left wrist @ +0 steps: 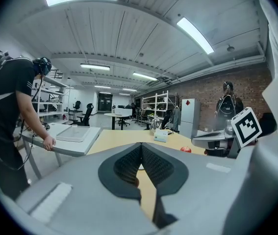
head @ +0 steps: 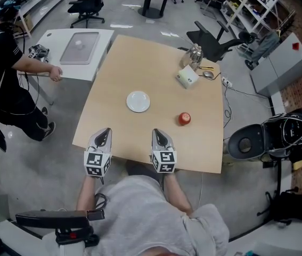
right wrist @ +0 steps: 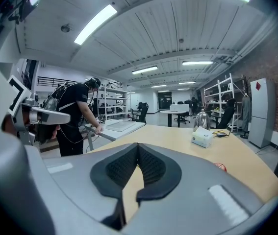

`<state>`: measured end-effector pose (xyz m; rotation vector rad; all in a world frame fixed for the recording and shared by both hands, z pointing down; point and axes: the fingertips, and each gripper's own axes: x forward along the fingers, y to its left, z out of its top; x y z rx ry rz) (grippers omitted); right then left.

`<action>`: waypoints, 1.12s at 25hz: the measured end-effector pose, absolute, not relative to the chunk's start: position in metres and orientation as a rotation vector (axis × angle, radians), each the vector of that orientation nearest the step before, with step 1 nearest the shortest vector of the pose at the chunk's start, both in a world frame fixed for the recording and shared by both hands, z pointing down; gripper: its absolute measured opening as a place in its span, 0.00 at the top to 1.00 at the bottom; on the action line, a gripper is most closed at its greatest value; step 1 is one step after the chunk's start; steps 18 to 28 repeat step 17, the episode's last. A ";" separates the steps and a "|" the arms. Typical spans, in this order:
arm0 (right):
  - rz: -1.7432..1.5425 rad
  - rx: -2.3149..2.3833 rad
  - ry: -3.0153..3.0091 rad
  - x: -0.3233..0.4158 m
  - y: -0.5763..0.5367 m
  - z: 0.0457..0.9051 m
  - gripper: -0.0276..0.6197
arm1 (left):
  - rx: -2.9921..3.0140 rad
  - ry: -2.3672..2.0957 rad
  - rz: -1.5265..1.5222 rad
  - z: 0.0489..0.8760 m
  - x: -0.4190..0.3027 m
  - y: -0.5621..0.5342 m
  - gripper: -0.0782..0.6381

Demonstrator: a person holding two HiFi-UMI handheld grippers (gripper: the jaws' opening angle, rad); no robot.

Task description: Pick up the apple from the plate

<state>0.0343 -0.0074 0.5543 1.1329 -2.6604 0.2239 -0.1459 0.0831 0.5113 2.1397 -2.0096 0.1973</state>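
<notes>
Left gripper (head: 103, 132): we see its jaws pressed together — nothing held.
Right gripper (head: 159, 133): jaws together, empty.
Apple (head: 185, 118): right of plate (head: 138, 101).

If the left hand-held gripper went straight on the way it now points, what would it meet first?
Probably the white plate, just beyond the shut tips of the left hand-held gripper, though it might touch the table first; depth is unclear.
</notes>
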 end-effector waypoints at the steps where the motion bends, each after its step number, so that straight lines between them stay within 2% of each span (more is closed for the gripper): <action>1: 0.225 1.133 -2.661 0.034 -0.008 0.555 0.95 | 2.140 -2.009 0.198 0.512 -0.146 0.082 0.86; 28: 0.233 1.123 -2.647 0.032 -0.004 0.550 0.95 | 2.134 -2.000 0.202 0.506 -0.147 0.087 0.86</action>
